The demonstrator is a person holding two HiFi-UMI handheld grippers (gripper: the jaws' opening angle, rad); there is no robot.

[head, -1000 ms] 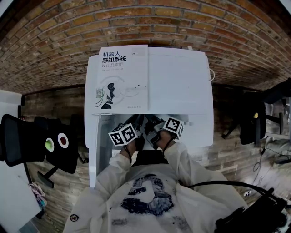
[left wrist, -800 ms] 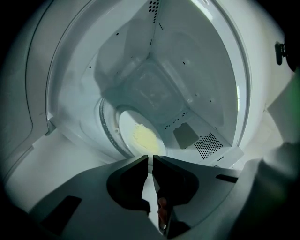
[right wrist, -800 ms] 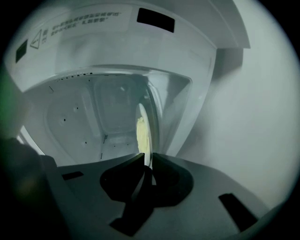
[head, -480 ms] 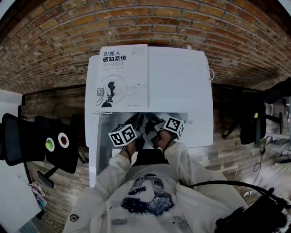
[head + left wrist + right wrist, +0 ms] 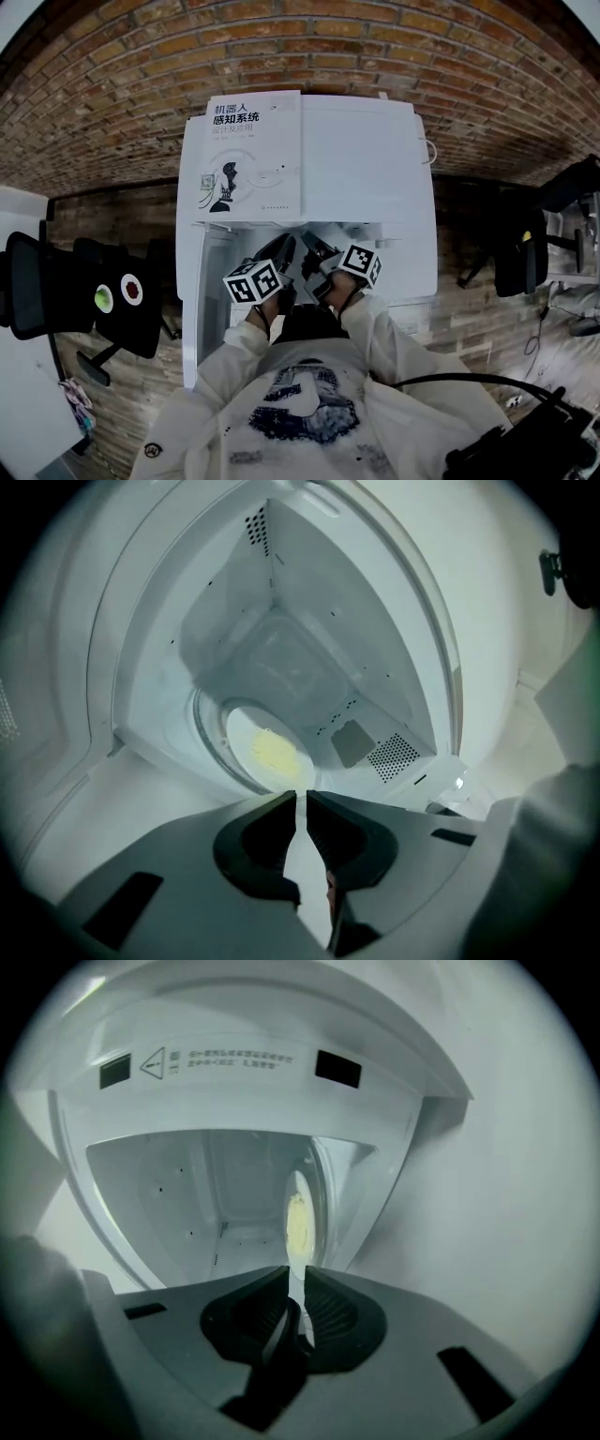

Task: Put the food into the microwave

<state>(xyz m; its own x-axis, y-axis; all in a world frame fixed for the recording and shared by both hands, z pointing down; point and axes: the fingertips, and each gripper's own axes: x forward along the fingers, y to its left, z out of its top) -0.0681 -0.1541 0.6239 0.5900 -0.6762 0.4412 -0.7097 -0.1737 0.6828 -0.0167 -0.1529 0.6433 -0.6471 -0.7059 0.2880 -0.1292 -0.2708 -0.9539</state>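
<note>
Looking along the left tongs [image 5: 302, 794], their jaws are clenched on the near rim of a white plate [image 5: 242, 731] carrying yellow food [image 5: 275, 755]. The plate sits low inside the open microwave [image 5: 281, 649]. In the right gripper view, the right tongs [image 5: 296, 1271] grip that rim too, with the plate seen edge-on. In the head view, both reach into the cavity beneath a book [image 5: 253, 155]. Placing seems under way; next, settle the plate flat, then let go. Being round, it has no long axis, and its face looks up.
</note>
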